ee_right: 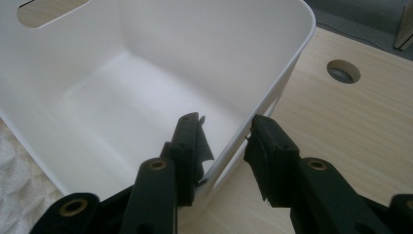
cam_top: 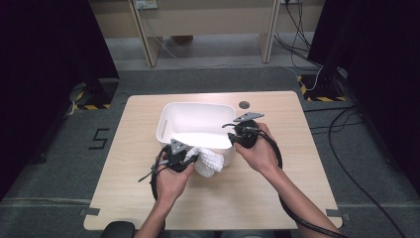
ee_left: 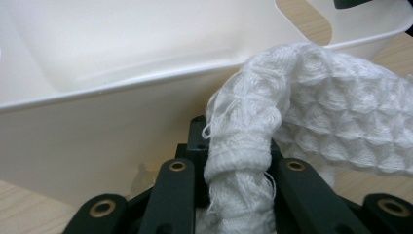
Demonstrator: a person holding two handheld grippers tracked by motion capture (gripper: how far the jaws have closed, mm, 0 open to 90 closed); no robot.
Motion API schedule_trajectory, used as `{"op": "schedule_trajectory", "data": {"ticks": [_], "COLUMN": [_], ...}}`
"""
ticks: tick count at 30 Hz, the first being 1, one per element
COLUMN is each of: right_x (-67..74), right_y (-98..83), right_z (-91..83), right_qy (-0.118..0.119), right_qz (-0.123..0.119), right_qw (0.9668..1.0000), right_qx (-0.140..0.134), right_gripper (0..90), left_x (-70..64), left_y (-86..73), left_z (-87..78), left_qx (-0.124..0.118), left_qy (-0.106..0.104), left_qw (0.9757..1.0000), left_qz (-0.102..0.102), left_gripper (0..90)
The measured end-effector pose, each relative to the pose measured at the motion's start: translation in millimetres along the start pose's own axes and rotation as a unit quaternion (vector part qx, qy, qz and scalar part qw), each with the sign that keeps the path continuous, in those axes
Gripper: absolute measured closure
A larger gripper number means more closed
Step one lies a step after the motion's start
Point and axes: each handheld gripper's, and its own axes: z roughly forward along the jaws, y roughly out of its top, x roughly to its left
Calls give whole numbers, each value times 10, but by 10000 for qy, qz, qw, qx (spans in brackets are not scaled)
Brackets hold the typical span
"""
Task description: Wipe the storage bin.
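Left gripper (cam_top: 190,157) clamps white waffle cloth (cam_top: 208,161) just outside white bin (cam_top: 168,119); right gripper (cam_top: 233,133) straddles bin's wall, grip unclear, on table (cam_top: 133,188).

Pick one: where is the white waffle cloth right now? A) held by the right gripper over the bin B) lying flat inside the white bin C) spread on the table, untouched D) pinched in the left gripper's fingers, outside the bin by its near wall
D: the left gripper has its fingers closed on a bunched end of the white waffle cloth, which hangs just outside the near wall of the white bin; the bin's floor is bare.
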Motion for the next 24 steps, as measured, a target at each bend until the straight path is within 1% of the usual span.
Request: {"op": "schedule_trajectory", "data": {"ticks": [4, 10, 16, 18, 20, 24], "right_x": [1, -3, -2, -3, -2, -3], "right_y": [0, -1, -2, -2, -2, -2], "right_z": [-1, 0, -1, 0, 0, 1], "right_qy": [0, 4, 4, 8, 12, 15], "right_qz": [15, 13, 17, 20, 26, 29], "right_qw": [10000, 10000, 10000, 10000, 10000, 10000], "right_qx": [6, -1, -2, -4, -5, -4], "right_gripper": [653, 653, 653, 653, 653, 653], "left_x": [-28, -49, -51, -56, -58, -58], "left_y": [-5, -9, -57, -72, -83, -94], "left_z": [20, 50, 109, 127, 141, 154], "left_qx": [6, 55, 107, 116, 125, 140], "left_qy": [-25, -44, -73, -39, -45, -30], "left_qw": [10000, 10000, 9999, 9999, 9999, 9999], "left_qz": [-16, 12, 2, 28, 8, 63], "left_gripper": [761, 760, 758, 758, 758, 757]}}
